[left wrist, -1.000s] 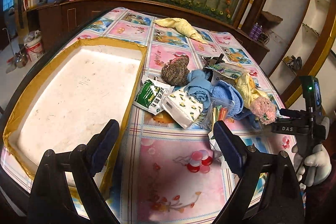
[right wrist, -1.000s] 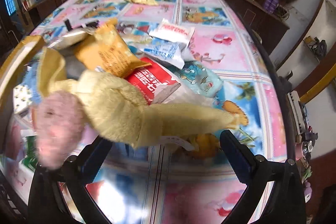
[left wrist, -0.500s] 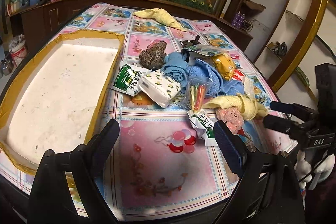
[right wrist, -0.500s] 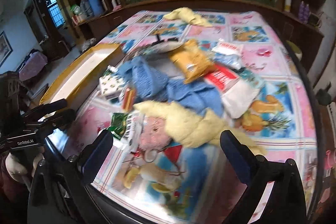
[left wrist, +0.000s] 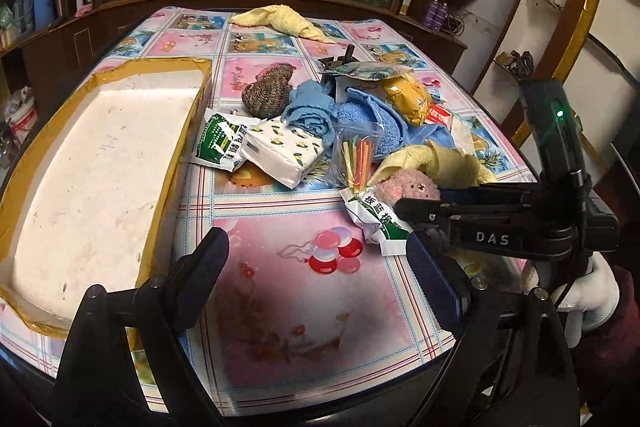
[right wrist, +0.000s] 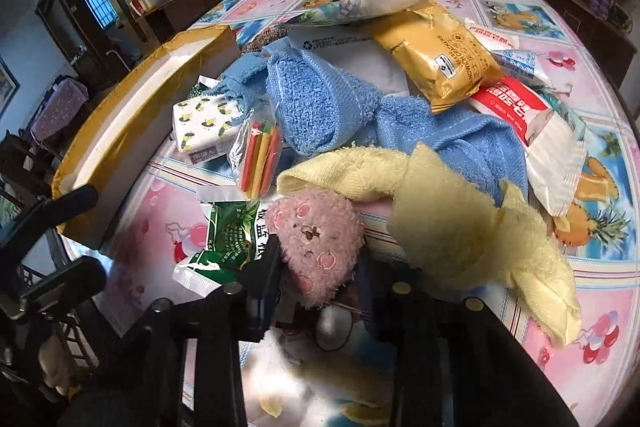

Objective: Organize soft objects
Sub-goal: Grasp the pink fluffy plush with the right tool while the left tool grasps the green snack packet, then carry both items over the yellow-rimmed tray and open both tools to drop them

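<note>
A pink plush toy [right wrist: 316,239] lies at the front of the pile, against a yellow towel [right wrist: 440,219] and a blue towel [right wrist: 320,107]. My right gripper [right wrist: 316,259] has its jaws closing, and both pads press on the plush from either side. In the left wrist view the right gripper [left wrist: 404,215] reaches in from the right to the pink plush toy [left wrist: 408,187]. My left gripper [left wrist: 316,247] hangs open over the table's front part with nothing between its fingers. It stands beside the white foam box [left wrist: 88,163] with the taped yellow rim.
A brown knitted piece [left wrist: 268,95], a tissue pack [left wrist: 280,151], a bag of coloured sticks [left wrist: 356,159], a yellow snack bag [right wrist: 440,59] and green and red packets crowd the pile. A second yellow towel [left wrist: 280,21] lies at the table's far edge. A gloved hand [left wrist: 588,295] holds the right gripper.
The plush and the yellow towel went from right up against the right camera to lying at the pile's front. The right gripper swung left and down, and its wide jaws closed around the plush.
</note>
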Tool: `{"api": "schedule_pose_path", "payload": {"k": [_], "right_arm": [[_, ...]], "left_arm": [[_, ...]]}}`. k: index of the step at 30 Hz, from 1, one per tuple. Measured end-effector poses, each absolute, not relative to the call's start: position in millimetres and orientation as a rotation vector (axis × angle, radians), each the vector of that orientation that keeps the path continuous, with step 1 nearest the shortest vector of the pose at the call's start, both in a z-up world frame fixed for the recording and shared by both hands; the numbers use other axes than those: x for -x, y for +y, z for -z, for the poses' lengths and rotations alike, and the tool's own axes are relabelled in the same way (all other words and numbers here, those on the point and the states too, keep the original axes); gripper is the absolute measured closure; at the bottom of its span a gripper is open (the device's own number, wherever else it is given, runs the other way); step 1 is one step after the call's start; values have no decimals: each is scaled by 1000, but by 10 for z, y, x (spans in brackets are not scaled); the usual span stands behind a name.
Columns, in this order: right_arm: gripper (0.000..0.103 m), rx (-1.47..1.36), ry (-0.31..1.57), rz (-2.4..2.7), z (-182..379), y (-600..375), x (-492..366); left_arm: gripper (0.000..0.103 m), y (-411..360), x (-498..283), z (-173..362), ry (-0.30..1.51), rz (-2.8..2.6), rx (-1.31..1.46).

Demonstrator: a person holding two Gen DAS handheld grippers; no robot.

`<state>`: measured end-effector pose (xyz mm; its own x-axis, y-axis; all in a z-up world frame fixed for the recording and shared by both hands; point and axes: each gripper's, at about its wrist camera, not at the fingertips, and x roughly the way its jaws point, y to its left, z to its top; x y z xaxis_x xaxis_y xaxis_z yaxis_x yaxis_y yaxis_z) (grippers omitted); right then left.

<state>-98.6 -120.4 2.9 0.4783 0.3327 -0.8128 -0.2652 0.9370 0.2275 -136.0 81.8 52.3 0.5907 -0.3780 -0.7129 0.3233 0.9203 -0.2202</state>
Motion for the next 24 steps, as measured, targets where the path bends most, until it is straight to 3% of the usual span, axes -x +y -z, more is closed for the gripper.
{"api": "schedule_pose_path", "payload": {"k": [13,14,15,16,24], "right_arm": [[70,-197,949,-324,-139,-1732,1273],[70,-199,946,-320,-145,-1744,1269],[70,-201,942,-318,-152,-1754,1275],[70,-200,937,-316,-162,-1766,1285],[70,-206,896,-328,-288,-1763,1388]], "left_arm": [[14,45,931,-168,1015,542,107],[21,-12,924,-159,1019,556,91],[52,-63,927,-147,1014,575,74],[75,-84,933,-134,1020,589,65],[77,361,1125,-344,948,635,221]]}}
